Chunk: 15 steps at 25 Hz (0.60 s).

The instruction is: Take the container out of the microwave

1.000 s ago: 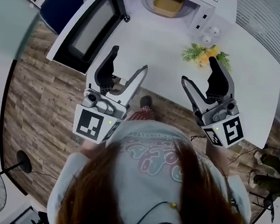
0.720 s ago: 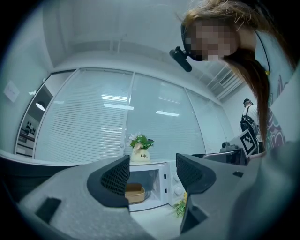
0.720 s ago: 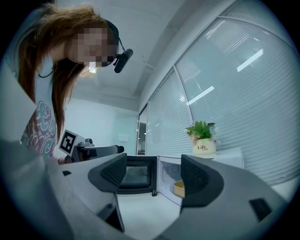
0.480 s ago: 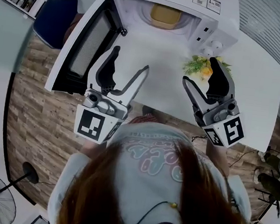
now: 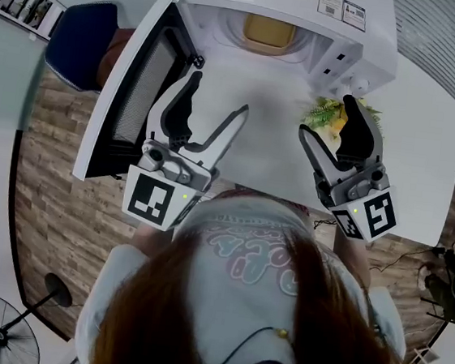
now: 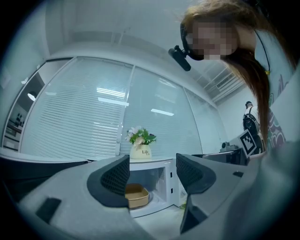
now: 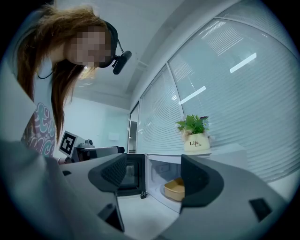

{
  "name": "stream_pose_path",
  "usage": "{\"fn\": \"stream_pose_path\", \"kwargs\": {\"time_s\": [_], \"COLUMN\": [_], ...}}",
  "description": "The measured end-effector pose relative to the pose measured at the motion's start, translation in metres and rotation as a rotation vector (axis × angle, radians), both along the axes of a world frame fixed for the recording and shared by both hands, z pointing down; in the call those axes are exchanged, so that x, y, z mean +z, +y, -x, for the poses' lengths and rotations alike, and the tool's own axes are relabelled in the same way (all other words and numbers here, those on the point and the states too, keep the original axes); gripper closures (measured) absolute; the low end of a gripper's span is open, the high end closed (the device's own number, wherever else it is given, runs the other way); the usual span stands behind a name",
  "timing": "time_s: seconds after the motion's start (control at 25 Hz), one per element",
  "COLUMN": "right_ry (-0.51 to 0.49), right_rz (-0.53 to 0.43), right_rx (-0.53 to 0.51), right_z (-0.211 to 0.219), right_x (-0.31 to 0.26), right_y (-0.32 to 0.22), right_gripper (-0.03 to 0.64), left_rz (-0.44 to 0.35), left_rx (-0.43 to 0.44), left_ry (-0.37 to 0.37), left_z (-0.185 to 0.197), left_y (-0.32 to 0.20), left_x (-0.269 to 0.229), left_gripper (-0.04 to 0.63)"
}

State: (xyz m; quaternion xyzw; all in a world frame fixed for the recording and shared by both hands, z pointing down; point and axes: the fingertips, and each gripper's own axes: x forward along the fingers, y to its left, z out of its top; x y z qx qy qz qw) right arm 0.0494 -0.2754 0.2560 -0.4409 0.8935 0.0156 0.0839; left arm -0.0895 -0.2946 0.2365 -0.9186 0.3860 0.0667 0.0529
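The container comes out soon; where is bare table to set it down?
The table in front of the open microwave is bare, between its door on the left and the flowers on the right. Tight near the flowers, where the right gripper hangs.

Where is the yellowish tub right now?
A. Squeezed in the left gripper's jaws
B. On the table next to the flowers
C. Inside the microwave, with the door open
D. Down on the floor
C: the container sits inside the microwave, whose door is swung open. The left gripper and right gripper both have their jaws apart with nothing in them.
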Motion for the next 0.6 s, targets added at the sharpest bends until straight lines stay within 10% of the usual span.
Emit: {"fn": "stream_pose_path", "kwargs": {"time_s": [0.6], "right_ry": [0.005], "right_rz": [0.032], "right_rx": [0.006], "right_z": [-0.003], "right_x": [0.014], "right_y": [-0.016], "right_gripper": [0.27], "left_rz": [0.052], "left_rx": [0.045], "left_ry": [-0.002], "left_z": [-0.018], "left_y": [-0.02], "left_x": [0.021], "left_gripper": [0.314]}}
